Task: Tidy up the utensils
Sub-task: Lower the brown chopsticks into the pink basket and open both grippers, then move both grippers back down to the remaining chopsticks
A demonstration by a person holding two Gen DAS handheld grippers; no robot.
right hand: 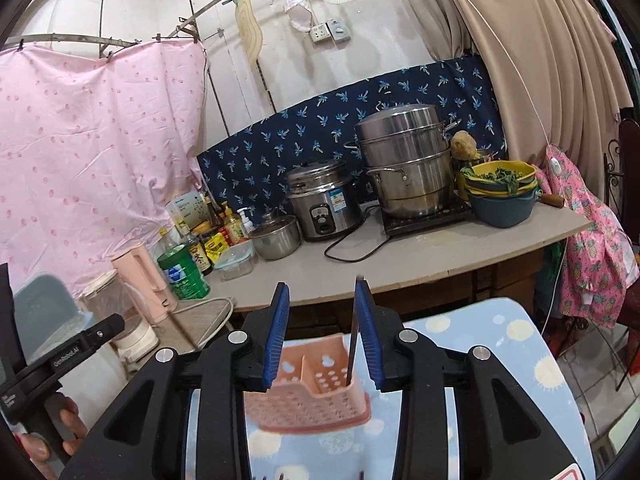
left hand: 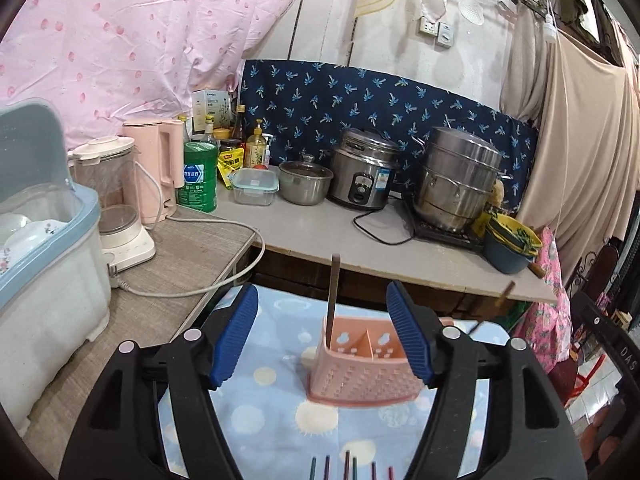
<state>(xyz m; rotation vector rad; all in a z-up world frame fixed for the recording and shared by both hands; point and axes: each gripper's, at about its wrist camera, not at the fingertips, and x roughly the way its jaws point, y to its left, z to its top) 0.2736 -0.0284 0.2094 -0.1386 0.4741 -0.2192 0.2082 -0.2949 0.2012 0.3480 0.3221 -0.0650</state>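
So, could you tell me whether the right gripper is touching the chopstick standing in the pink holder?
Cannot tell. In the right wrist view the chopstick runs right alongside the right gripper's right pad, with no plain gap or contact visible.

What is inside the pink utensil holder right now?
One dark chopstick stands upright in one compartment of the pink utensil holder; the other compartments that show look empty. The holder's front wall hides the chopstick's lower end and the compartment floors near it.
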